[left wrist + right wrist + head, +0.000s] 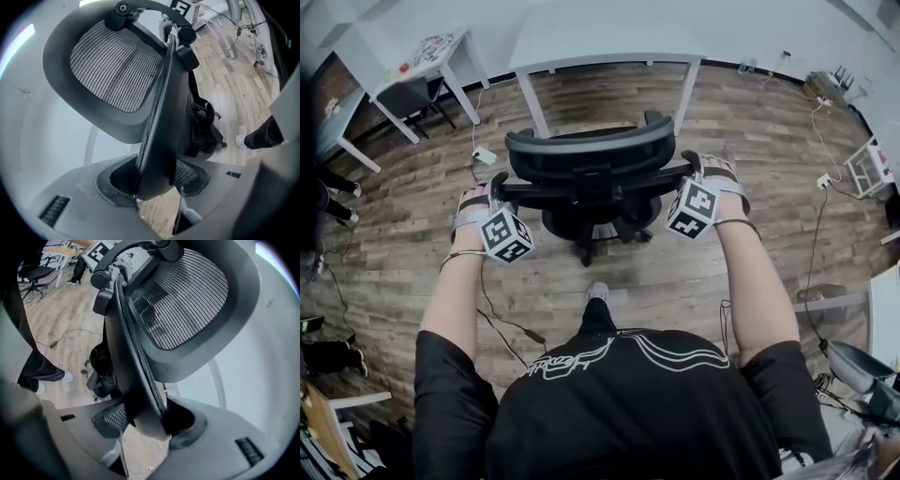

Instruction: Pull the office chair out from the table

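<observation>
Wood-plank floor (750, 253) runs under a white worktop (609, 37) by the far wall. The office chair (591, 155) stands just on the near side of that worktop, its backrest spanning side to side. The left gripper (157, 180) and right gripper (150, 423) each clamp one side edge of the backrest (both equally near), so I judge the pull goes straight away from the worktop.

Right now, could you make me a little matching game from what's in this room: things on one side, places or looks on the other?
Things:
1. left claw
2. right claw
3. table
4. floor

Descriptions:
A. white, beyond the office chair
B. wood-look planks
C. shut on the chair back's right edge
D. shut on the chair back's left edge

Pairs: 1-D, 2-C, 3-A, 4-B
</observation>
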